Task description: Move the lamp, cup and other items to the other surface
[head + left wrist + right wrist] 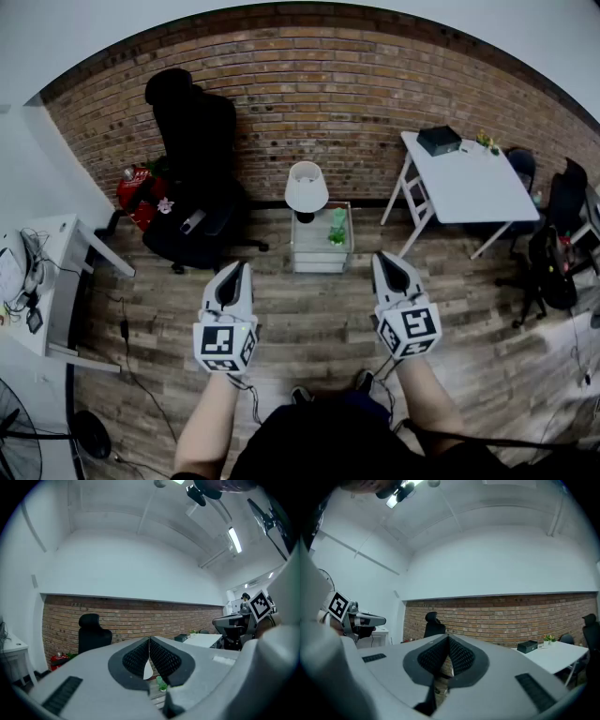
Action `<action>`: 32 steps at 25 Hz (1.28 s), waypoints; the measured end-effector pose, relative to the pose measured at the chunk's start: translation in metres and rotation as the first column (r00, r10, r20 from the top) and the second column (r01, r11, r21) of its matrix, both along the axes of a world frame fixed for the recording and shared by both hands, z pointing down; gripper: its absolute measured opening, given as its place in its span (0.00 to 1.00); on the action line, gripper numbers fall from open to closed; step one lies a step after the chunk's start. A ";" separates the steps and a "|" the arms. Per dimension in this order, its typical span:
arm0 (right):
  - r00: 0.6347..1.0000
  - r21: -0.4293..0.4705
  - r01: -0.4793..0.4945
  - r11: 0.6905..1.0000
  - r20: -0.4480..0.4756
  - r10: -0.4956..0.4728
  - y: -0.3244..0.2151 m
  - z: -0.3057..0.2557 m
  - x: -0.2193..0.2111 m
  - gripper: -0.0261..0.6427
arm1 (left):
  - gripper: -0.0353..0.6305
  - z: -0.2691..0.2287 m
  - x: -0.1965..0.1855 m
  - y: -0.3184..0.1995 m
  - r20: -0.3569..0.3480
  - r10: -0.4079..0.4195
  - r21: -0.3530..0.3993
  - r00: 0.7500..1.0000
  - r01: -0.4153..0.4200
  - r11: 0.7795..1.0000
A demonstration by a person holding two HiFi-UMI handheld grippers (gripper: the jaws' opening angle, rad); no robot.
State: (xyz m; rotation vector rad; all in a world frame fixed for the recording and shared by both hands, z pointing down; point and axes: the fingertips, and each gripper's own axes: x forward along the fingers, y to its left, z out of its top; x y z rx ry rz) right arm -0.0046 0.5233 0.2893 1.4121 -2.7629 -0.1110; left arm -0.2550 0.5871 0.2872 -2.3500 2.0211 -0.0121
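wall (319, 103): red brick | floor (309, 319): grey wood planks | furniture: black office chair (192, 178) | light: ceiling tube (233, 540)

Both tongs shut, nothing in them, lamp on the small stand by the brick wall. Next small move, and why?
Probably step forward to the small pale side table, the left tongs leading. The white-shaded table lamp and the small green item stand on it, well ahead of both tongs. The left tongs and right tongs are shut, empty and level, so nothing is within reach to grip yet.
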 end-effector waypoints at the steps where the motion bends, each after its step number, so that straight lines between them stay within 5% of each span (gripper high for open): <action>1: 1.000 0.000 -0.004 1.000 0.001 0.004 0.005 -0.001 -0.002 0.04 | 0.06 0.000 -0.002 0.004 -0.001 0.002 -0.003 1.000 -0.002 1.000; 18: 0.999 -0.010 -0.029 1.000 0.037 0.030 0.034 -0.017 -0.006 0.05 | 0.07 -0.007 -0.022 0.033 -0.037 0.028 0.029 0.999 -0.027 0.999; 21: 0.999 -0.040 -0.028 0.999 0.030 0.030 0.030 -0.012 -0.007 0.19 | 0.33 0.007 -0.013 0.024 -0.013 0.078 -0.010 0.997 -0.078 0.997; 24: 0.999 -0.102 -0.023 0.995 0.021 0.025 0.020 0.009 -0.011 0.33 | 0.36 0.021 -0.006 0.012 -0.029 0.117 -0.042 0.993 -0.118 0.992; 28: 1.000 -0.148 -0.003 0.989 -0.004 0.002 -0.003 0.025 -0.014 0.36 | 0.38 0.040 0.005 -0.011 -0.063 0.159 -0.080 0.985 -0.163 0.983; 32: 1.000 -0.166 0.018 0.986 0.005 -0.017 -0.032 0.035 -0.019 0.36 | 0.39 0.046 0.008 -0.027 -0.026 0.186 -0.095 0.982 -0.188 0.978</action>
